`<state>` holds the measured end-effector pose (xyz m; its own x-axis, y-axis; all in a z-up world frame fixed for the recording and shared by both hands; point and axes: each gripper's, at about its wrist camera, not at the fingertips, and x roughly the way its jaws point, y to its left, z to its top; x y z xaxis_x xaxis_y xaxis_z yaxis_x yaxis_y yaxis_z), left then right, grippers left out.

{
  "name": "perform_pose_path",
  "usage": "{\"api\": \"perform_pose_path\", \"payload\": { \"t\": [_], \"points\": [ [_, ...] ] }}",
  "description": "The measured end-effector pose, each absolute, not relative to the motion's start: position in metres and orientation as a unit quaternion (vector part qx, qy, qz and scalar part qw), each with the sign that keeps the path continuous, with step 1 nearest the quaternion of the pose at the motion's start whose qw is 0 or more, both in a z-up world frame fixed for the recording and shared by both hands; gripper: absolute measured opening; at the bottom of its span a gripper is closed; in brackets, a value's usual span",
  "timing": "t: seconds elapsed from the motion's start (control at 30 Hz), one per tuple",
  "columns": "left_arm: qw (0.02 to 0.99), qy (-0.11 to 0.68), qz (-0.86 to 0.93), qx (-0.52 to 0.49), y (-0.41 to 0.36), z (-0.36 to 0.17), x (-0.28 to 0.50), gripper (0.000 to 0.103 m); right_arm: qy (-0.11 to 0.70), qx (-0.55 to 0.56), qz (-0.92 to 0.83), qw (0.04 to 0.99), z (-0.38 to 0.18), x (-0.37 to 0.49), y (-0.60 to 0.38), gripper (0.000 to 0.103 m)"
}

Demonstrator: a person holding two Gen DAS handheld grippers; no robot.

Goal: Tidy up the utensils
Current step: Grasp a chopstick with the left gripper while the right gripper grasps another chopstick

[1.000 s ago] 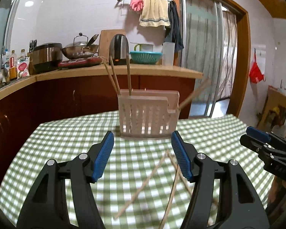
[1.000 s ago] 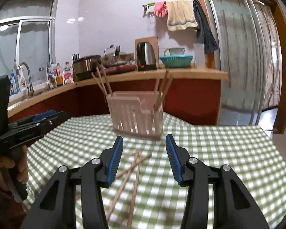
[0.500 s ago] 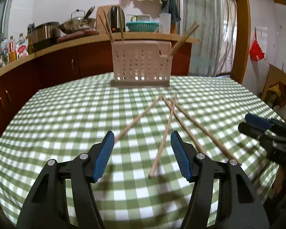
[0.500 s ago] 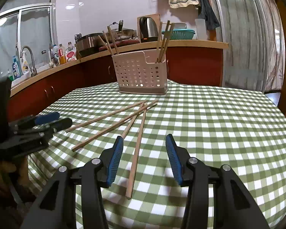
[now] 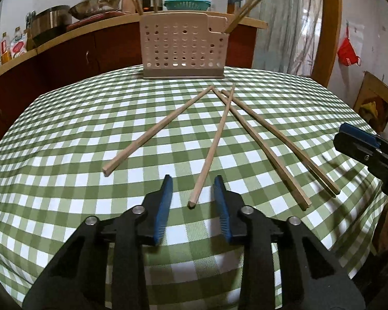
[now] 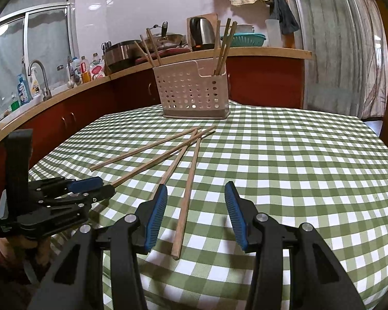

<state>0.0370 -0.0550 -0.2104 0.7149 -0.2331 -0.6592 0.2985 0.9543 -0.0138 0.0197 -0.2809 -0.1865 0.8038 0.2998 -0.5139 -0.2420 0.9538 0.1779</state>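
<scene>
Several wooden chopsticks (image 5: 214, 142) lie fanned on the green checked tablecloth (image 5: 64, 155); they also show in the right wrist view (image 6: 186, 196). A beige perforated utensil holder (image 5: 183, 49) stands at the far edge with chopsticks upright in it, and it shows in the right wrist view (image 6: 194, 95). My left gripper (image 5: 192, 190) is open, its jaws either side of the near end of the middle chopstick. My right gripper (image 6: 195, 200) is open just above the near end of another chopstick. Each gripper shows at the edge of the other's view.
A kitchen counter (image 6: 258, 50) with a kettle, a wok, pots and bottles runs behind the table. A sink tap (image 6: 38, 75) is at the left. A glass sliding door (image 6: 336, 51) is at the right. The table's front edge is just below both grippers.
Both grippers have dropped and tilted down toward the table from a higher, farther-back view. The left gripper now straddles a chopstick's near end. Both stay open.
</scene>
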Motion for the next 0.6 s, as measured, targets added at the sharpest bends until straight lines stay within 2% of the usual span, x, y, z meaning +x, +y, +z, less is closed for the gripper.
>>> {"api": "perform_pose_path", "payload": {
  "t": [0.07,0.2,0.33,0.6],
  "points": [
    [0.924,0.348,-0.153,0.052,-0.057,-0.211,0.036,0.013,0.281,0.052,0.143,0.947,-0.188,0.019,-0.28,0.046],
    [0.922,0.347,-0.158,0.062,-0.061,-0.209,0.034,0.008,0.286,0.048,0.146,0.946,-0.19,0.019,-0.277,0.046],
    [0.922,0.347,-0.159,0.065,-0.062,-0.208,0.028,0.006,0.296,0.046,0.149,0.943,-0.192,0.019,-0.274,0.044],
    [0.923,0.345,-0.157,0.067,-0.06,-0.207,0.025,0.006,0.342,0.034,0.153,0.926,-0.205,0.023,-0.266,0.027]
  ]
}}
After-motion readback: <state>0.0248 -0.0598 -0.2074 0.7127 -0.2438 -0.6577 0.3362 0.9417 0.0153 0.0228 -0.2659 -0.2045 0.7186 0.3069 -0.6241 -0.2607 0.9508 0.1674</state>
